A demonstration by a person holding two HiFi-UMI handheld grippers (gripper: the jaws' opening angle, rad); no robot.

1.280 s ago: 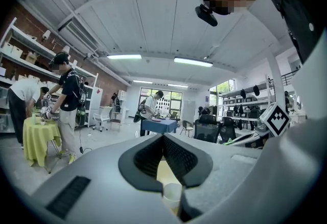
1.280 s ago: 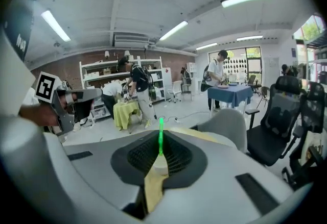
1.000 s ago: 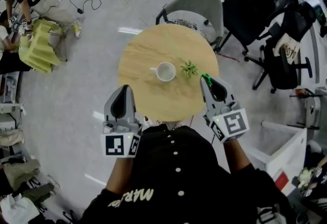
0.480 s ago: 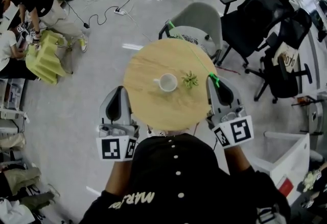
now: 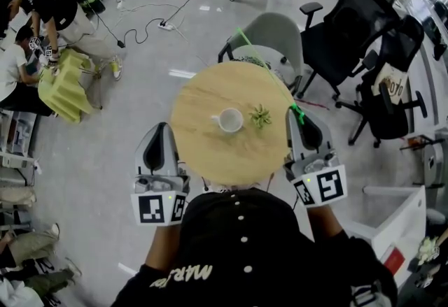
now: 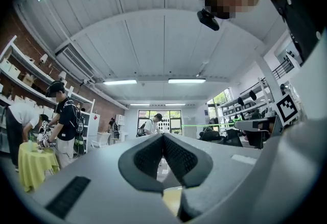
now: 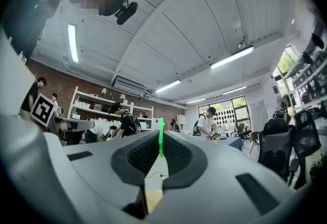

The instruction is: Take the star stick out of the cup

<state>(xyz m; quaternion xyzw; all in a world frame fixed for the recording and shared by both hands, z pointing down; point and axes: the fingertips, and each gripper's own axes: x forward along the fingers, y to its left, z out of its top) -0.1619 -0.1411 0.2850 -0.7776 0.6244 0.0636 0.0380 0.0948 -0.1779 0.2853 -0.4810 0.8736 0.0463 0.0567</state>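
Round wooden surface [image 5: 203, 152], with a grey chair [image 5: 273, 33] at its far side and black office chairs [image 5: 350, 26] to the right; open floor [image 5: 126, 131] lies on the left. A white cup [image 5: 229, 119] stands at centre, with a small green spiky item [image 5: 260, 116] just beside it. The star stick [image 5: 269, 75] (thin, bright green, star end not discernible) is outside the cup. It is pinched in the right tongs [image 5: 299, 115] and slants over the far-right edge towards the grey chair. Left tongs [image 5: 160, 128] are closed on nothing, near the left edge.
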